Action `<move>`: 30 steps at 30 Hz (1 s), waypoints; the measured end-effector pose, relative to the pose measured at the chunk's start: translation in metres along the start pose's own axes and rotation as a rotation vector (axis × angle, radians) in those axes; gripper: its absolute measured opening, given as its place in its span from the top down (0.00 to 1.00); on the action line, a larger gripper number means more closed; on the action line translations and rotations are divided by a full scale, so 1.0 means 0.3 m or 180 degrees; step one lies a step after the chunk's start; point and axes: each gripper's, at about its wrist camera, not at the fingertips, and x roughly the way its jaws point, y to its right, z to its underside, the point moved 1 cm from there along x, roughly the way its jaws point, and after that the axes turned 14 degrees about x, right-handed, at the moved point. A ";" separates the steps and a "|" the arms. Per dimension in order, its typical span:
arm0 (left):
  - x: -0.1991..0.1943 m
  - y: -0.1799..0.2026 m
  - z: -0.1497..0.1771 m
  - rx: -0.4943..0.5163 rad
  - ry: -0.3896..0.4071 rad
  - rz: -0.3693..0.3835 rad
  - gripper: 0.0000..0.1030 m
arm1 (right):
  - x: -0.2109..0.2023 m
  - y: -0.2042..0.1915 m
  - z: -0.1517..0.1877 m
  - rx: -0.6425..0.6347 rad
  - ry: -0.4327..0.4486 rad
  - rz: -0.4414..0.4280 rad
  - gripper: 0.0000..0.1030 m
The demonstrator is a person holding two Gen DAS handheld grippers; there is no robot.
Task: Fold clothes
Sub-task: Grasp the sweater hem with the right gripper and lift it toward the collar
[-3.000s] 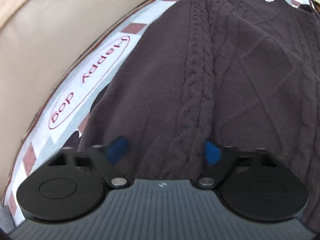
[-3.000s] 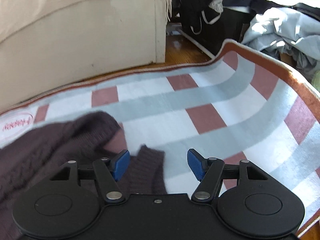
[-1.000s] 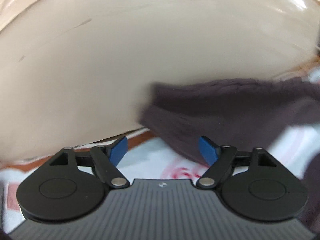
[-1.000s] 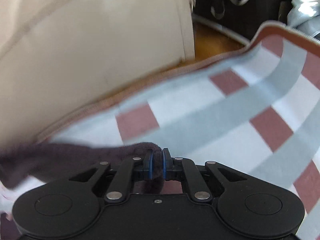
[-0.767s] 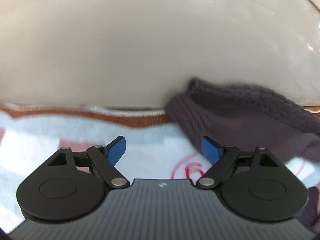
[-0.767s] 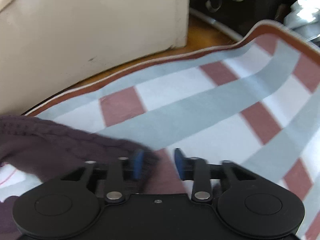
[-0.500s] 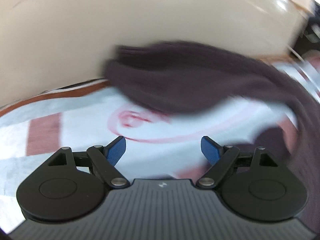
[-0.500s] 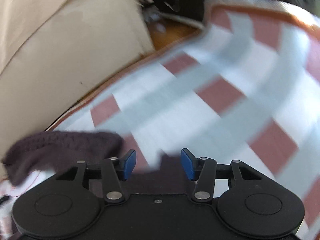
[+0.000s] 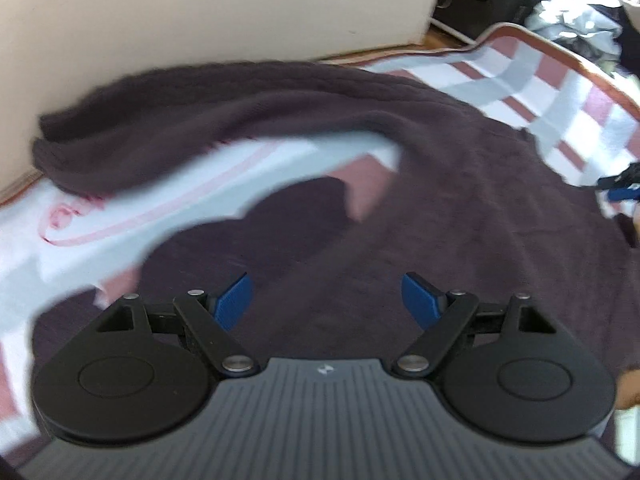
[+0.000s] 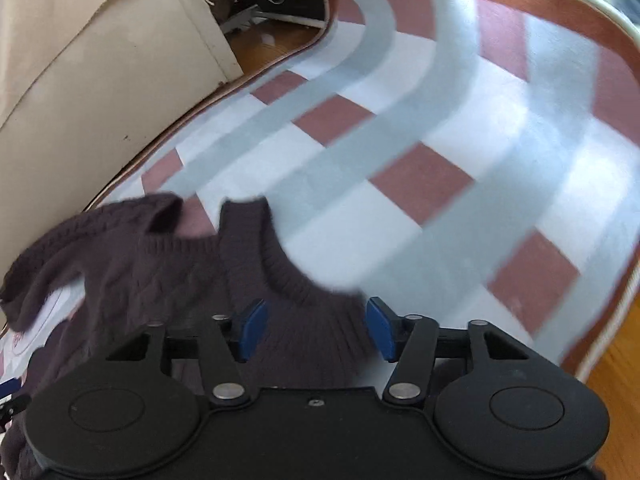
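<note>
Starting at the left, the left gripper (image 9: 324, 300) has its blue pads well apart with nothing pinched between them — it hangs over the dark plum cable-knit sweater (image 9: 440, 200), which lies on the checked rug of white, grey-blue and brick-red squares (image 9: 560, 80). From this gripper the body of the sweater spreads from twelve toward two o'clock, and one long sleeve (image 9: 180, 120) arcs away toward ten o'clock, its cuff resting close against the cream upholstered sofa base (image 9: 200, 12). That sleeve's long axis runs roughly from nine to two o'clock across the left wrist view, so we judge the left gripper the nearer one for taking the cuff and bringing it back over the body.

A pink looped line, part of a printed emblem (image 9: 120, 216), shows on the rug at ten o'clock; whatever lettering it holds is too blurred to read here.

Moving right, the right gripper (image 10: 314, 328) has just been opening; its pads now stand apart, and the ribbed neck of the sweater (image 10: 280, 264) lies loosely between them at twelve o'clock, not pressed by either pad. The knit runs off toward nine o'clock, and bare rug fills everything from one to four o'clock.
</note>
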 end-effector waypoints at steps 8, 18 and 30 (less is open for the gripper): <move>0.030 0.215 -0.006 0.0000 -0.0123 0.0232 0.20 | 0.073 0.044 0.061 -0.0205 0.0062 -0.0243 0.39; 0.027 0.330 0.081 -0.0065 -0.0326 0.0191 0.20 | -0.085 0.010 0.048 -0.0708 0.0873 0.0078 0.83; -0.135 0.441 0.195 -0.0129 -0.0267 0.0056 0.20 | -0.485 0.291 0.194 -0.0350 0.0576 -0.0256 0.50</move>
